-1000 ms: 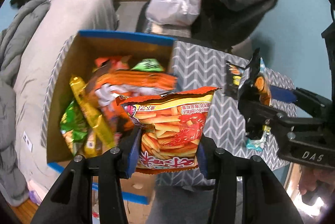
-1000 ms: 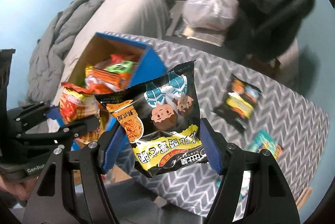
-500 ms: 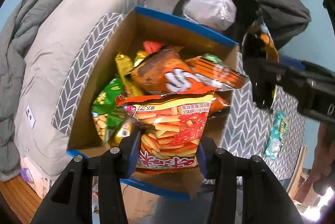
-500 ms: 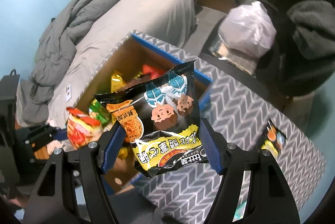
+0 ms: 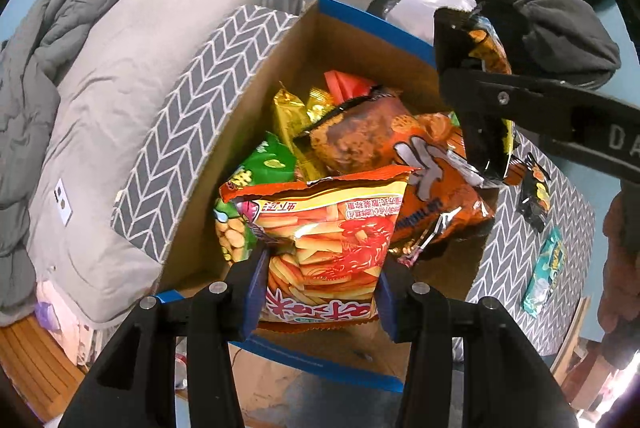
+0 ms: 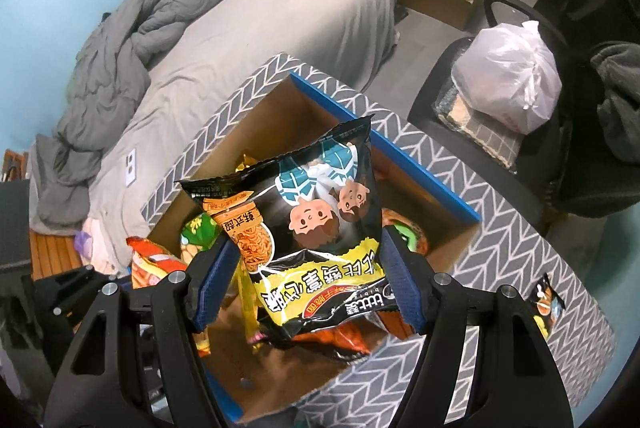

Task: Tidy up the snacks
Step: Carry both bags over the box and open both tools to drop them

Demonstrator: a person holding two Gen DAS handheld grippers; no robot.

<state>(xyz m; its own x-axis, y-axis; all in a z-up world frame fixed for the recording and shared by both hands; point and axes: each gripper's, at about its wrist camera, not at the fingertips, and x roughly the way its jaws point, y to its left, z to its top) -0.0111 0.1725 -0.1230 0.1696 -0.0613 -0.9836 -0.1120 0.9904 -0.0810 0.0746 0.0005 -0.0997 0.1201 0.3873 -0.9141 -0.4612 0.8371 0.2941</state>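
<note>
My left gripper (image 5: 320, 292) is shut on a red and yellow chip bag (image 5: 324, 240) and holds it over the near end of a blue-rimmed cardboard box (image 5: 360, 24) full of snack packets. My right gripper (image 6: 308, 284) is shut on a black and yellow noodle snack bag (image 6: 308, 220) and holds it above the same box (image 6: 384, 144). In the left wrist view the right gripper (image 5: 480, 132) with its bag hangs over the box's right side. The left gripper's red bag (image 6: 148, 264) shows at the left in the right wrist view.
The box stands on a table with a grey chevron cloth (image 5: 516, 248). A black snack packet (image 5: 534, 192) and a teal packet (image 5: 546, 272) lie on the cloth to the right. A grey bed (image 6: 280, 16) is behind; a chair with a white plastic bag (image 6: 508, 84) is at right.
Both grippers have moved left from over the table to above the box, each still holding its bag. The right gripper has come closer to the box's right side.
</note>
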